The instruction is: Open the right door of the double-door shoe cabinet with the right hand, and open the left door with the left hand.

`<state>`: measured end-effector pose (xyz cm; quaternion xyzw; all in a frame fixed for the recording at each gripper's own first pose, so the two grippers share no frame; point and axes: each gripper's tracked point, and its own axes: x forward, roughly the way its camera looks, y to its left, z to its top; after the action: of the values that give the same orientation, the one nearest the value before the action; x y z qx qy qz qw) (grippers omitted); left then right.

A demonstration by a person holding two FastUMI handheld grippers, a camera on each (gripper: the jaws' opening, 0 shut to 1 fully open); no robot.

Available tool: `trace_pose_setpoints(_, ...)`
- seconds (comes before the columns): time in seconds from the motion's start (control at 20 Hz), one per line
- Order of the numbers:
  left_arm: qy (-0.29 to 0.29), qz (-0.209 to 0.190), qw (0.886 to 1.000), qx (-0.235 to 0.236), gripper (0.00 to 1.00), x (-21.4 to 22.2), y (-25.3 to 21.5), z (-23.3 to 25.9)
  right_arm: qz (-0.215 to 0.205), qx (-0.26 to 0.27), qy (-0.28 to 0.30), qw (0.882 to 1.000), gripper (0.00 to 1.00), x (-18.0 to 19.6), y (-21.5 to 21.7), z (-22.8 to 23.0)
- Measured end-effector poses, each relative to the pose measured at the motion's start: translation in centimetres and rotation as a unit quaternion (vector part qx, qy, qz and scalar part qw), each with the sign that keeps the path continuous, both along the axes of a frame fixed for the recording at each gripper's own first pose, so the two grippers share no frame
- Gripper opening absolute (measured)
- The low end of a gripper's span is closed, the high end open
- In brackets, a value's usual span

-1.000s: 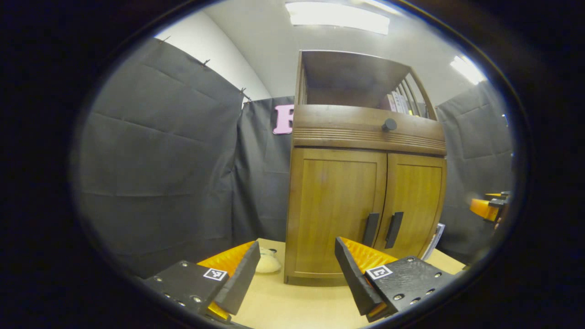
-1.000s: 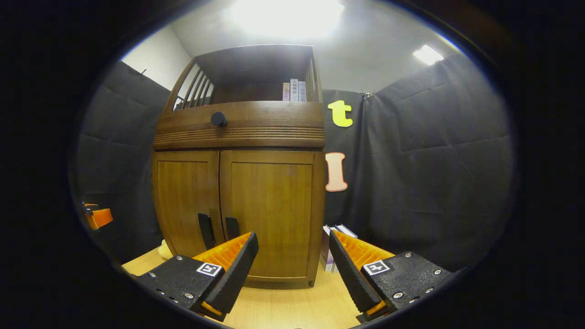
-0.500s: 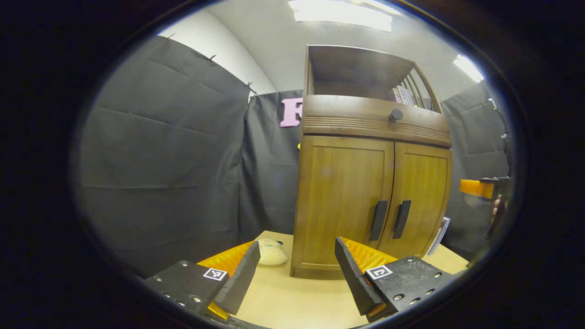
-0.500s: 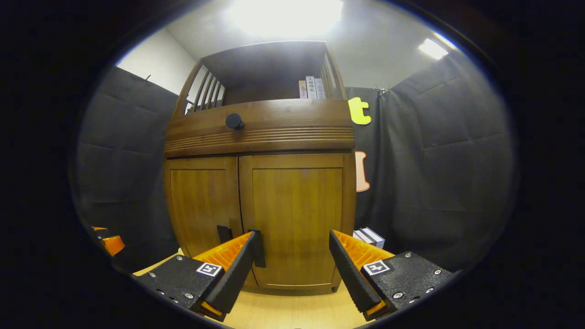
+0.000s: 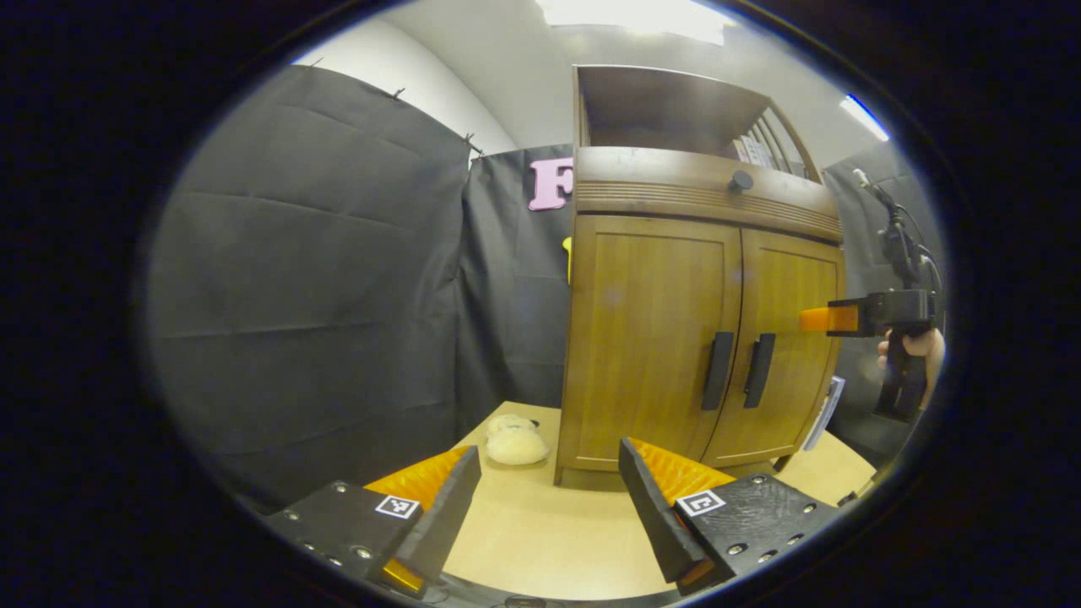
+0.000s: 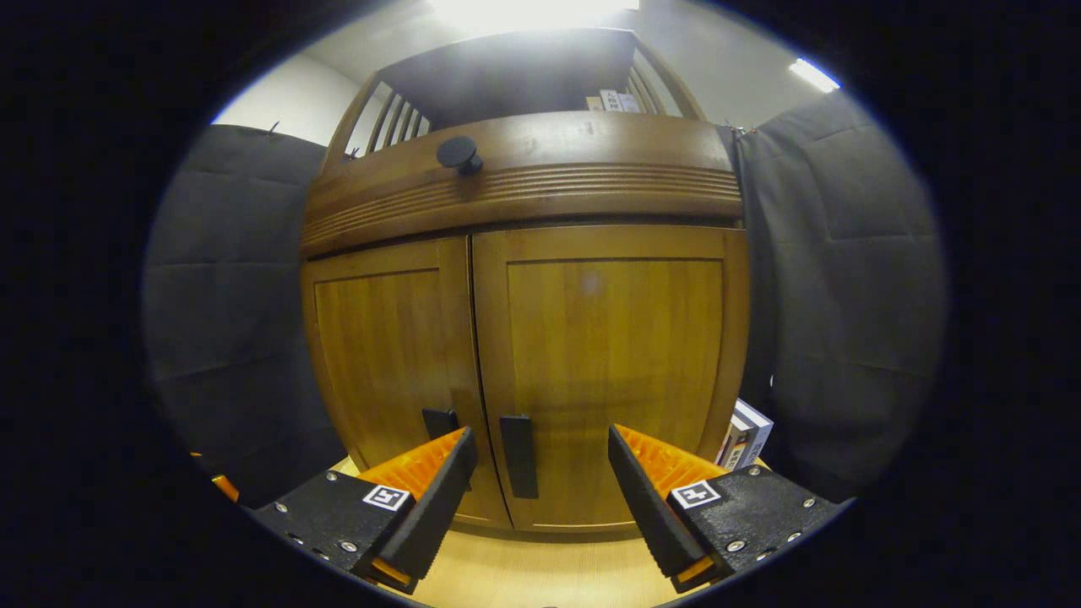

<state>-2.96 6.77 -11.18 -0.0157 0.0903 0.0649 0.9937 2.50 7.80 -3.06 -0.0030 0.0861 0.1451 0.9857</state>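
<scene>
A brown wooden shoe cabinet (image 5: 676, 253) (image 6: 540, 338) stands on a light table, both doors closed. The left door (image 5: 650, 338) (image 6: 388, 355) and right door (image 5: 790, 338) (image 6: 608, 363) each carry a dark vertical handle beside the centre seam: the left handle (image 5: 719, 370) (image 6: 439, 418) and the right handle (image 5: 757, 370) (image 6: 518, 456). My right gripper (image 6: 540, 460) is open, close in front of the right door, with the right handle between its fingers but untouched; it also appears beside the cabinet (image 5: 832, 319) with a hand (image 5: 916, 346) holding it. My left gripper (image 5: 549, 473) is open, farther back over the table.
A pale soft object (image 5: 515, 443) lies on the table (image 5: 540, 540) left of the cabinet's foot. Books (image 6: 743, 435) lean at the cabinet's right side. A drawer with a dark round knob (image 6: 459, 154) sits above the doors, with an open shelf holding books on top.
The right gripper has moved in close to the right door, so its handle now sits between the fingers. The left gripper's view has shifted, showing more tabletop. Both doors stay closed.
</scene>
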Motion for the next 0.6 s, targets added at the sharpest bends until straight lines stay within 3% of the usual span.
trace_pose_setpoints(0.3, 0.028, 0.016, 0.999, -0.008, 0.94, 0.1, 1.4, -2.0, 0.009, -0.023, 0.018, 1.000, 0.96, 1.9, 1.3, -1.7)
trace_pose_setpoints(0.6, 0.043, 0.036, 0.998, -0.007, 0.94, 0.7, 3.1, -2.7, -0.021, -0.042, 0.024, 0.999, 0.96, 4.3, 2.9, -3.3)
